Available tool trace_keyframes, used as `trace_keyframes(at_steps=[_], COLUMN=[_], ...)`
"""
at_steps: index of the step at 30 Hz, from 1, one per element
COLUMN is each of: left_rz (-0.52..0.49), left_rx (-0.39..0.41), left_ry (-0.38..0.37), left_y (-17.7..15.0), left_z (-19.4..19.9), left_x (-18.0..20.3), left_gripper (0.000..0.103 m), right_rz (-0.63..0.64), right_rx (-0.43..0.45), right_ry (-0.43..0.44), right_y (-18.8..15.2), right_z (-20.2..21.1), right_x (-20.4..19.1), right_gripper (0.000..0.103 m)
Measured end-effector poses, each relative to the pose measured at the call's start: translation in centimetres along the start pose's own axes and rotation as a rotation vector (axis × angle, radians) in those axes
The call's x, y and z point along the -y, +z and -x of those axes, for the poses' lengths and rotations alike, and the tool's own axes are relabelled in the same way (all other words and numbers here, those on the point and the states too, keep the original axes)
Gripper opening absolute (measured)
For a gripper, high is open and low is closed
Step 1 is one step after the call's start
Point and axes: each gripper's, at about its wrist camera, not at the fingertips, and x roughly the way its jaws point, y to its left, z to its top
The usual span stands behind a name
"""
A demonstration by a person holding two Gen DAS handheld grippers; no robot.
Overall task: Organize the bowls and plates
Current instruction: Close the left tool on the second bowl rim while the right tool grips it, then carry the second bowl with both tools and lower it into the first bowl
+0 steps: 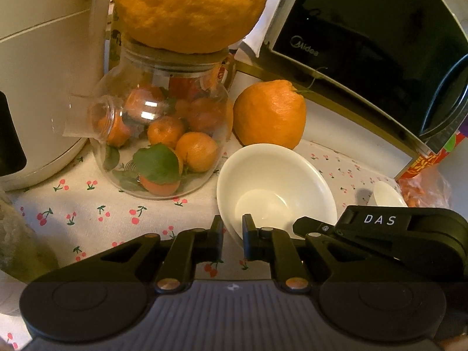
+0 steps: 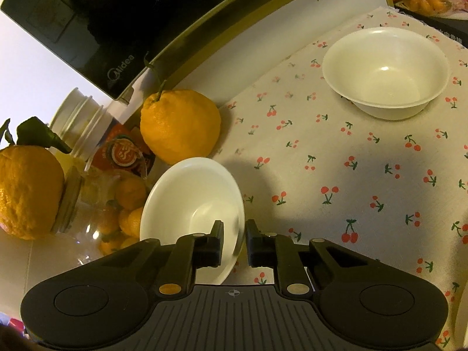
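On the left of the cherry-print cloth (image 2: pixel 336 158), beside the glass jar (image 1: pixel 158 134) of small oranges and just in front of a loose orange (image 1: pixel 269 114), a small white bowl (image 1: pixel 275 187) is held at its rim from two sides. The left gripper (image 1: pixel 233 235) is clamped on the bowl's near-left rim, and the right gripper (image 2: pixel 234 241) is clamped on the opposite edge, one finger inside and one outside in each case. The bowl appears tilted, though whether it is lifted off the cloth cannot be told.

The task is judged to be at an early stage: no stack has been formed yet. A second, larger white bowl (image 2: pixel 386 70) stands alone well to the right, apart from the first. The gripped bowl is probably meant to be joined with it.

That larger bowl is shown whole only by the right wrist view; in the left wrist view just a white sliver is seen past the right gripper's body. The jar's contents and the big orange (image 1: pixel 190 8) on its lid are shown best by the left wrist view. The microwave (image 1: pixel 365 44) is seen in both.
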Motion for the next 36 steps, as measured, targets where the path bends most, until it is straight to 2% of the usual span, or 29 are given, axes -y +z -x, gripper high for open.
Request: trace_keyframes(at_steps=[21,30,36], left_rz=[0.01,0.053,0.046], left_rx=[-0.007,-0.041,-0.061], left_ry=[-0.068,-0.109,-0.124], left_y=[-1.2,-2.2,-2.8], left_z=[6.6,8.4,9.7], left_x=[2.8,3.0,3.1], left_gripper=[0.012,0.012,0.012], right_rz=[0.055,0.051,0.08], right_rx=[0.041,0.034,0.029], right_ry=[-0.021,-0.012,-0.024], right_y=[-0.4,-1.4,-2.3], right_z=[8.0,11.5,13.2], right_x=[-0.5,0.1,0.0], right_gripper=[0.016,0.016,0.016])
